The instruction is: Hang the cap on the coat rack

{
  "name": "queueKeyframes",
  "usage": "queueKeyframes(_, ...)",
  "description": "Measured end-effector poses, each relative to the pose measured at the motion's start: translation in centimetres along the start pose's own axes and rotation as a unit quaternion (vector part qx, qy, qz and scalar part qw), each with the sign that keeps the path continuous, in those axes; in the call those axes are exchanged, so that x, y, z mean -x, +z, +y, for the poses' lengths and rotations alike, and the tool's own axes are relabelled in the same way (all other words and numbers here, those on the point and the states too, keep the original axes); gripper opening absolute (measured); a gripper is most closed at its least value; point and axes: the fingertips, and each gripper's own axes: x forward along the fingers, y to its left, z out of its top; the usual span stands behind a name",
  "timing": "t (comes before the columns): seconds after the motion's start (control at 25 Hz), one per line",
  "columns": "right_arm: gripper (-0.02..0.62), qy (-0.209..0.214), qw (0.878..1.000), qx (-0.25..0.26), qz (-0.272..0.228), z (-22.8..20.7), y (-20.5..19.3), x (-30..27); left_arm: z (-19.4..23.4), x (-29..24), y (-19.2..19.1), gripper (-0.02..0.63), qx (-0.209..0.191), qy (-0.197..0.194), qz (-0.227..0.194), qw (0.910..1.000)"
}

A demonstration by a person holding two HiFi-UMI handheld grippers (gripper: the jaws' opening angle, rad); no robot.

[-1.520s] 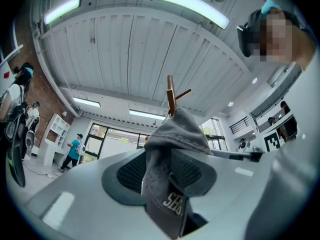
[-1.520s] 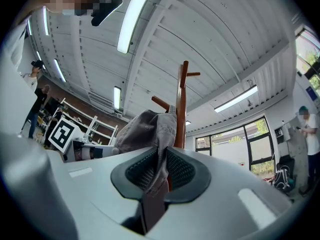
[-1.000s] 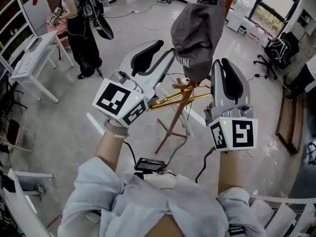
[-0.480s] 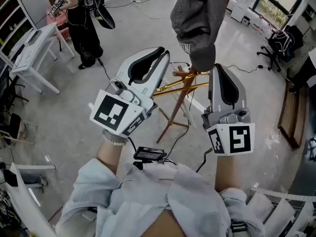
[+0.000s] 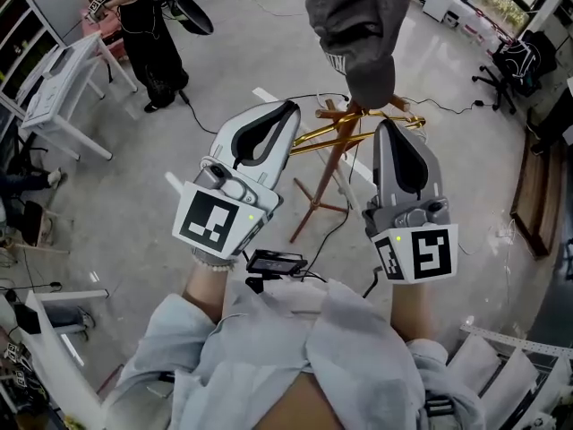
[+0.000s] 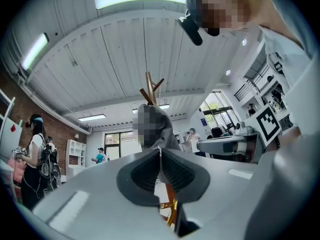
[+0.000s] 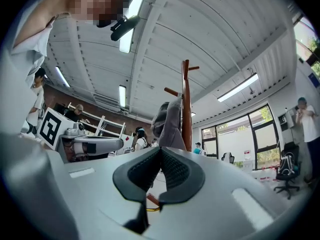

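Lab flr (image 5: pixel 134 213) below | cap (image 5: pixel 354 34) hanging on coat rack (image 5: pixel 333 164): looking soft, light, floppy; pinching at edge prob best | L tool (image 5: pixel 288 106) & R tool (image 5: pixel 389 125) sitting closed, empty

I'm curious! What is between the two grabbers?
In the head view, the wooden pole and golden arms of the coat rack show between the left gripper and the right gripper, below the hanging cap.

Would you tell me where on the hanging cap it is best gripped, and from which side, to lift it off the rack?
Probably its lower edge: the cap hangs on the rack with that part dangling free on your side, while its top drapes over the rack. Come from the near side, from below, pinch the edge, then lift upward.
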Motion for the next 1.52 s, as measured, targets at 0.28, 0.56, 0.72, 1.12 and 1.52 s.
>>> queueKeyframes(0.28, 0.006, 0.009, 1.000, -0.002, 0.017, 0.8, -1.7, 0.4, -0.4, 1.4, -1.6, 0.012, 0.014, 0.000, 0.020, 0.9997)
queueKeyframes(0.56, 0.006, 0.012, 1.000, -0.008, 0.022, 1.0, -2.2, 0.5, -1.4, 1.8, -2.6, 0.012, 0.036, -0.013, 0.026, 0.9989)
queueKeyframes(0.72, 0.006, 0.014, 0.999, -0.012, 0.026, 1.3, -2.5, 0.6, -1.4, 1.8, -2.8, 0.012, 0.041, -0.017, 0.025, 0.9987)
queueKeyframes(1.12, 0.006, 0.014, 0.999, -0.012, 0.038, 1.2, -3.1, 0.7, -1.5, 1.6, -3.2, 0.012, 0.046, -0.020, 0.027, 0.9984)
queueKeyframes(1.52, 0.006, 0.012, 0.999, -0.016, 0.040, 1.2, -3.4, 0.6, -1.6, 1.7, -3.6, 0.012, 0.048, -0.022, 0.031, 0.9981)
